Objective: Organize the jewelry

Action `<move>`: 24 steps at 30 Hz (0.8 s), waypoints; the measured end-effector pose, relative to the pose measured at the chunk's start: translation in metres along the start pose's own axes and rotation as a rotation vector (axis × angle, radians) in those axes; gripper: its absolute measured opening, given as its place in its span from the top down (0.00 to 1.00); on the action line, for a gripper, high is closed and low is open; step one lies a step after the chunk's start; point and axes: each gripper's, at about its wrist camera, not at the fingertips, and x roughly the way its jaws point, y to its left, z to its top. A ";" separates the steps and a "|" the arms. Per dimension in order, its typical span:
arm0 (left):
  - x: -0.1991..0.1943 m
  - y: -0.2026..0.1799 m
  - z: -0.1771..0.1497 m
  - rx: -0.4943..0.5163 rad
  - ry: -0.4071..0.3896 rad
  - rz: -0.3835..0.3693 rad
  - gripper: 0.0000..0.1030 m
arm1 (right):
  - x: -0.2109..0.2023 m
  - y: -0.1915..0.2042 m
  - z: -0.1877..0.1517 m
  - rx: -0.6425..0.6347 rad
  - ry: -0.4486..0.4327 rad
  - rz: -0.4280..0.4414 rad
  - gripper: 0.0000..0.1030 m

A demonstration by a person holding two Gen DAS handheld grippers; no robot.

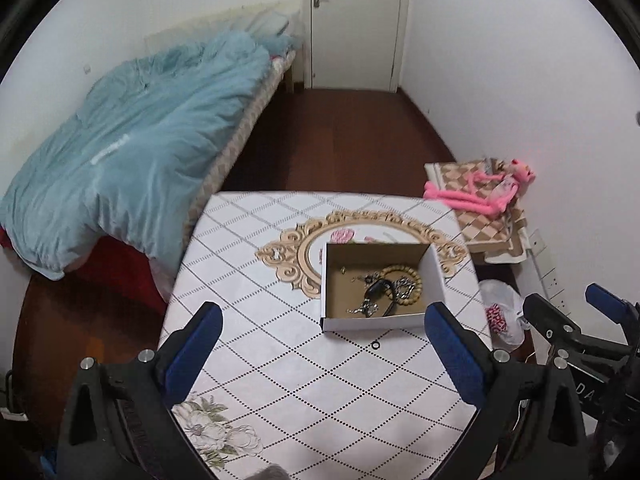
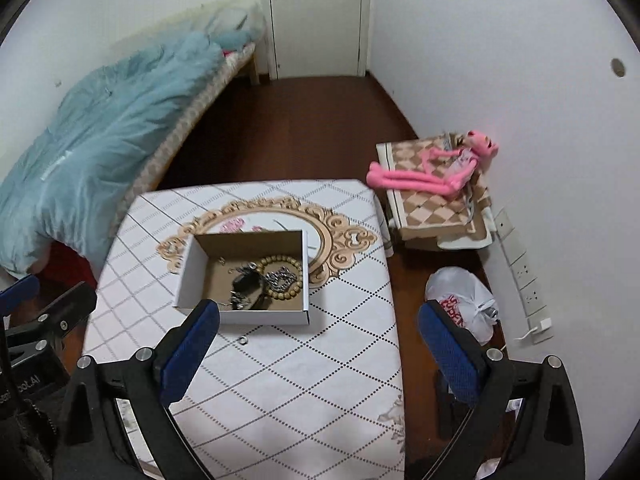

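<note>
A white cardboard box (image 1: 372, 322) with a brown inside stands on the table (image 1: 280, 360). It holds a wooden bead bracelet (image 1: 404, 270), a black piece and silver chains (image 1: 366, 306). A small ring (image 1: 375, 345) lies on the cloth just in front of the box. My left gripper (image 1: 324, 344) is open and empty, above the table short of the box. In the right wrist view the box (image 2: 264, 316), the beads (image 2: 280, 262) and the ring (image 2: 242, 339) show too. My right gripper (image 2: 320, 344) is open and empty, over the table's right edge.
An ornate gold-framed mirror (image 1: 288, 248) lies under the box's far side. A bed with a blue quilt (image 1: 132, 152) stands to the left. A checkered stool with a pink plush toy (image 2: 428, 180) and a white plastic bag (image 2: 464, 300) are to the right, on the floor.
</note>
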 end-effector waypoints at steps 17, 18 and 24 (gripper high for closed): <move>-0.105 -0.005 -0.010 0.003 -0.124 0.008 0.00 | -0.137 -0.012 -0.014 0.009 -0.180 -0.013 0.00; -0.106 -0.006 -0.011 0.003 -0.124 0.007 0.00 | -0.139 -0.013 -0.014 0.008 -0.180 -0.014 0.00; -0.106 -0.007 -0.016 0.001 -0.108 0.005 0.00 | -0.145 -0.017 -0.016 0.007 -0.172 -0.015 0.00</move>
